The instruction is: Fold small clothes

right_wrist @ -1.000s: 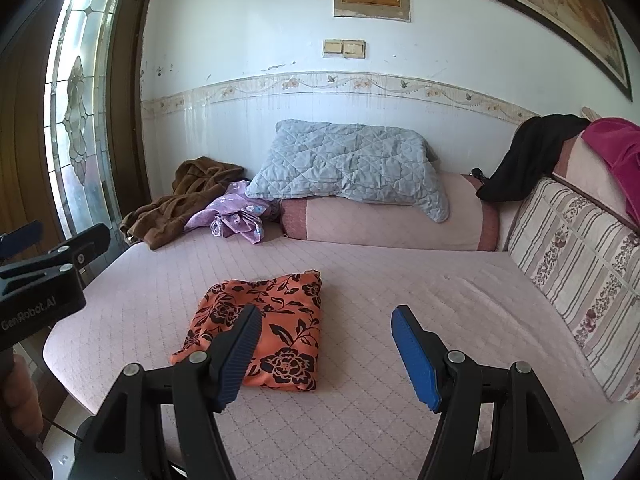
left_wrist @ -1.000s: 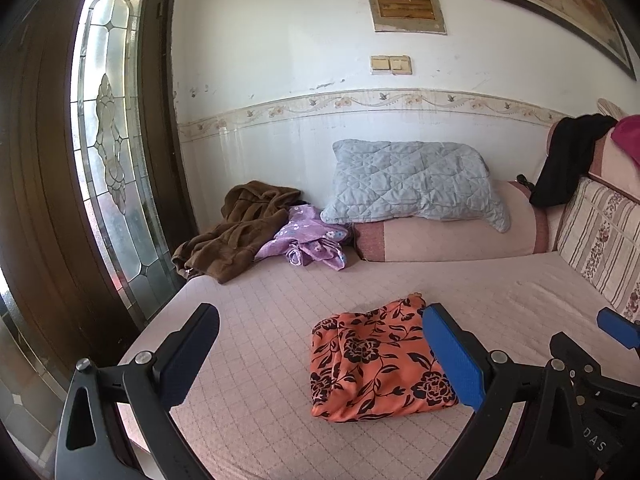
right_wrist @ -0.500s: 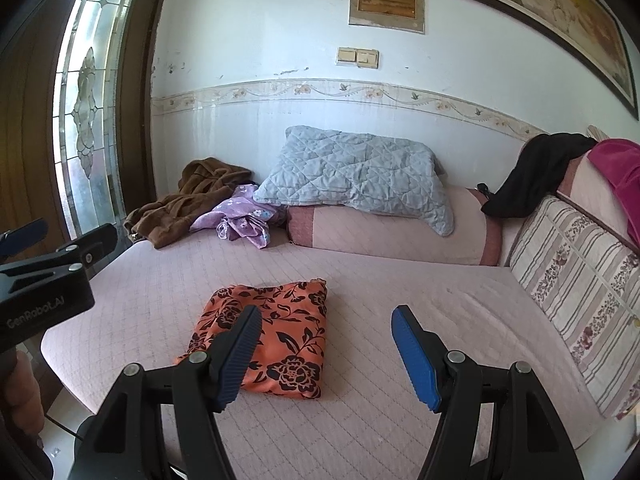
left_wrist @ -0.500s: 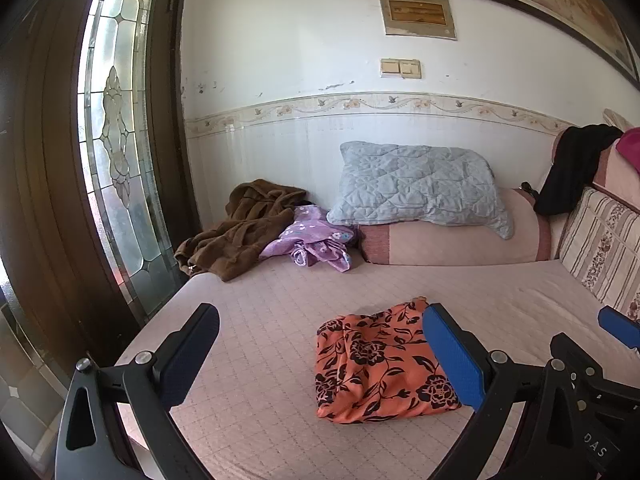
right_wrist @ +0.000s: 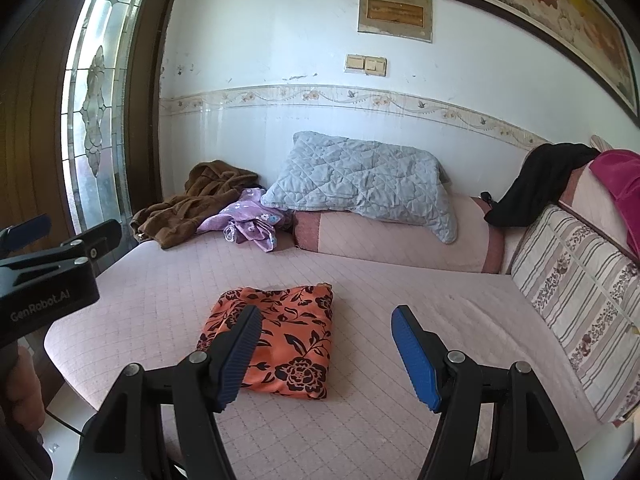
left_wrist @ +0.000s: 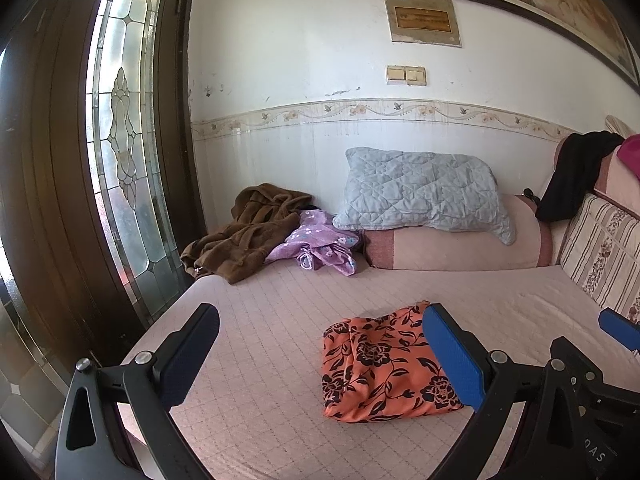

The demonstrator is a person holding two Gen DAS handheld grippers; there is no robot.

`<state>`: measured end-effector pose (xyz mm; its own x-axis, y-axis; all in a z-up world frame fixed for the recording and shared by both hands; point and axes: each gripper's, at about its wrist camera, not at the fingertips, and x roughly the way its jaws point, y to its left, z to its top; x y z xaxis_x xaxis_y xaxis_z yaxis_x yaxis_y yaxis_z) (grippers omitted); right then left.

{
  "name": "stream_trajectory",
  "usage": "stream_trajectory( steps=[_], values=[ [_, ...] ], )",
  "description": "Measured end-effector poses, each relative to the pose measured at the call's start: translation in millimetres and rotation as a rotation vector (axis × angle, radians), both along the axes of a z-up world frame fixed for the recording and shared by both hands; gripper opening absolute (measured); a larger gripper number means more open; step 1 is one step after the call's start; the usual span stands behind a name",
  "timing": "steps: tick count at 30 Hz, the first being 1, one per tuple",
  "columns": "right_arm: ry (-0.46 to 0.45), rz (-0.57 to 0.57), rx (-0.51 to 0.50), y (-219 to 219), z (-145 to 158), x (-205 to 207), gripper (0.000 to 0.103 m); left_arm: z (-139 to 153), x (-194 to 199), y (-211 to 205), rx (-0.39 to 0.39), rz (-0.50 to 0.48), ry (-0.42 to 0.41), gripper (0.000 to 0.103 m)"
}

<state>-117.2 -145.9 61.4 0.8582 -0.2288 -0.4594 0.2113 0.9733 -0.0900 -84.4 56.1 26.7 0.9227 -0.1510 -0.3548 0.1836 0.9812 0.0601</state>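
An orange garment with a black flower print (left_wrist: 380, 364) (right_wrist: 276, 338) lies folded flat on the pink quilted bed (left_wrist: 280, 320) (right_wrist: 400, 292). Above the bed's near edge my left gripper (left_wrist: 320, 348) hangs open and empty, the garment behind its right finger. My right gripper (right_wrist: 326, 354) is also open and empty, its left finger in front of the garment's near edge. Neither touches the cloth. A crumpled purple flowered garment (left_wrist: 316, 244) (right_wrist: 248, 226) and a brown robe (left_wrist: 248, 232) (right_wrist: 192, 204) lie at the back left of the bed.
A grey quilted pillow (left_wrist: 424, 196) rests on a pink bolster (right_wrist: 400, 236) against the back wall. Striped cushions (right_wrist: 580, 300) with black and magenta clothes draped above line the right side. A dark wooden door with leaded glass (left_wrist: 120, 152) stands left. A hand (right_wrist: 20, 392) shows at the lower left.
Both views have drifted slightly, so the bed and garment sit a little lower and further right in frame. The garment itself has not moved and both grippers stay open.
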Motion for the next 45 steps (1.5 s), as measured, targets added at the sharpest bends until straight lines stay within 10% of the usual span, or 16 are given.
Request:
stream_trajectory(
  steps=[45],
  values=[
    [0.030, 0.019, -0.005, 10, -6, 4, 0.071, -11, 15, 23, -0.009, 0.052, 0.041, 0.101]
  ],
)
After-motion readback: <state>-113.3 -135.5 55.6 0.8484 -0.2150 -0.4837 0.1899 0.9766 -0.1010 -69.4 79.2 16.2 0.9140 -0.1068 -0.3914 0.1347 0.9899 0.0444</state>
